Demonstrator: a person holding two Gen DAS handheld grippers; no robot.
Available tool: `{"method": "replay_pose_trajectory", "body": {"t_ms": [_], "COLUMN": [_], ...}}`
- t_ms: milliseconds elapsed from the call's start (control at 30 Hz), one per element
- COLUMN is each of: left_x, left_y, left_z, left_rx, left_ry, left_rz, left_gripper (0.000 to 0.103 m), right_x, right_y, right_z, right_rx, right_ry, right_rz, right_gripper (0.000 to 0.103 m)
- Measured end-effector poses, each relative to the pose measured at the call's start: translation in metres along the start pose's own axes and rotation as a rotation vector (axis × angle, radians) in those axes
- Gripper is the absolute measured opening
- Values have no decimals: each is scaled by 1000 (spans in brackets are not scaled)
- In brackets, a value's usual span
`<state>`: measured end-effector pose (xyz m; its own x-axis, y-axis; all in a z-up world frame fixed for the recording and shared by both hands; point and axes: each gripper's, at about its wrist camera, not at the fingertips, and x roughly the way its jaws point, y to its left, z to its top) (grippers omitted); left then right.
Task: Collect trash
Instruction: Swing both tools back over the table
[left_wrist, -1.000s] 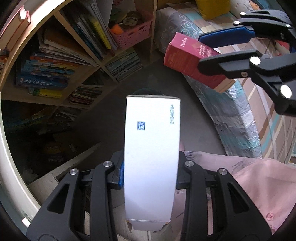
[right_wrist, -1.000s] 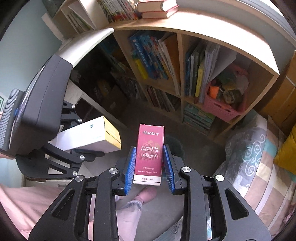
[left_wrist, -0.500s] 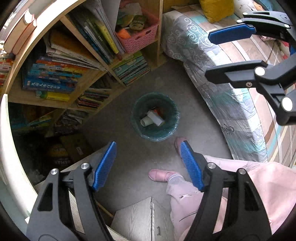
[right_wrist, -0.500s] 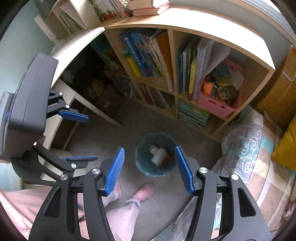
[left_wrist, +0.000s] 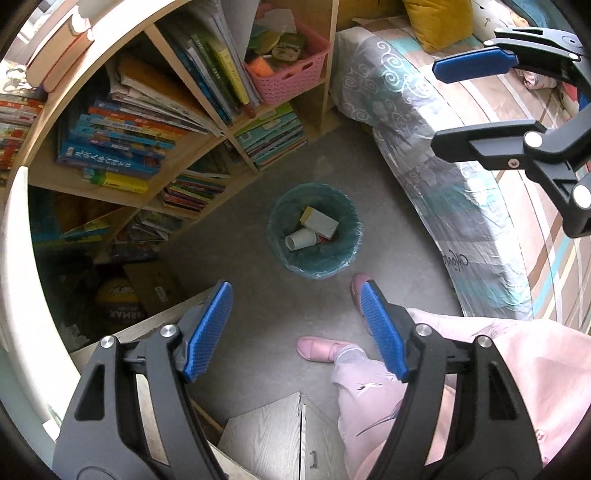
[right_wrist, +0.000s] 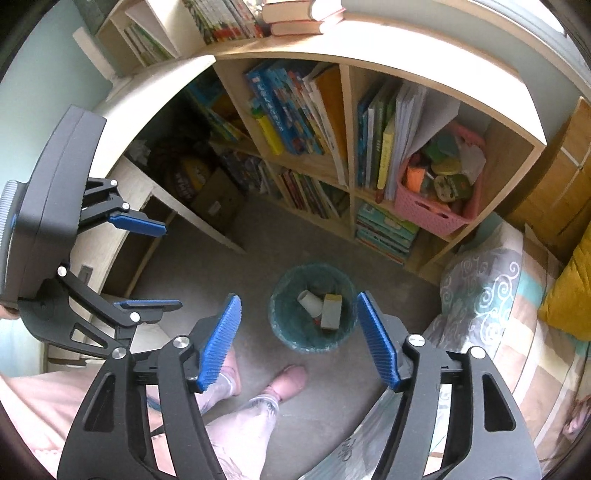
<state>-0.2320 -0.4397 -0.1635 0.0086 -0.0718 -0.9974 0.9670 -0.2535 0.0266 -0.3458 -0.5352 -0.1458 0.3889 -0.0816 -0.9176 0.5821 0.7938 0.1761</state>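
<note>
Both grippers held above the trash bin (left_wrist: 314, 230), both empty. Left gripper (left_wrist: 295, 328) aimed almost straight down, blue pads spread wide, nothing between them but bare floor and a pink slipper (left_wrist: 319, 350) far below. Right gripper (right_wrist: 299, 339) tilted steeply downward, jaws opening at this moment, nothing between the pads; bin seen through the gap.

Trash already inside the bin (right_wrist: 312, 306): a paper cup (left_wrist: 301, 239) on its side, a white-and-yellow box (left_wrist: 319, 221) lying flat across the liner, and a sliver of something red beneath, too hidden to name. Box's long axis roughly slantwise in the left view, running from just ahead of the left jaws' tips off toward the right pad's side.

From the left jaws, bin lying ahead of the fingertips and well below, slightly toward the right pad. From the right jaws, bin framed squarely between the two pads, also well below. Neither gripper touching bin or contents.

Judged from this: drop apparently finished, no trash in reach of either pair of jaws. No further trash to be seen on the floor near the bin. Next pickup likely elsewhere, so which hand is nearer impossible to tell from here.
</note>
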Motion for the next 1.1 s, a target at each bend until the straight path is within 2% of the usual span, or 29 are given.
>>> {"method": "replay_pose_trajectory", "body": {"t_ms": [433, 567, 667, 833, 1100], "left_x": [-27, -37, -45, -61, -86], "left_y": [22, 32, 41, 60, 96], "left_z": [-43, -63, -80, -117, -194], "left_rx": [-102, -153, -206, -299, -484], "left_ry": [-37, -51, -68, -93, -107], "left_rz": [33, 48, 55, 79, 144], "left_gripper": [76, 82, 85, 93, 96], "right_x": [-3, -3, -2, -2, 7], "right_y": [47, 68, 86, 124, 200], "right_z": [18, 28, 37, 56, 89], "right_rx": [-120, -172, -216, -316, -523], "right_ry": [-14, -21, -28, -49, -67], "right_rz": [44, 58, 69, 112, 204], "right_gripper": [74, 83, 86, 88, 88]}}
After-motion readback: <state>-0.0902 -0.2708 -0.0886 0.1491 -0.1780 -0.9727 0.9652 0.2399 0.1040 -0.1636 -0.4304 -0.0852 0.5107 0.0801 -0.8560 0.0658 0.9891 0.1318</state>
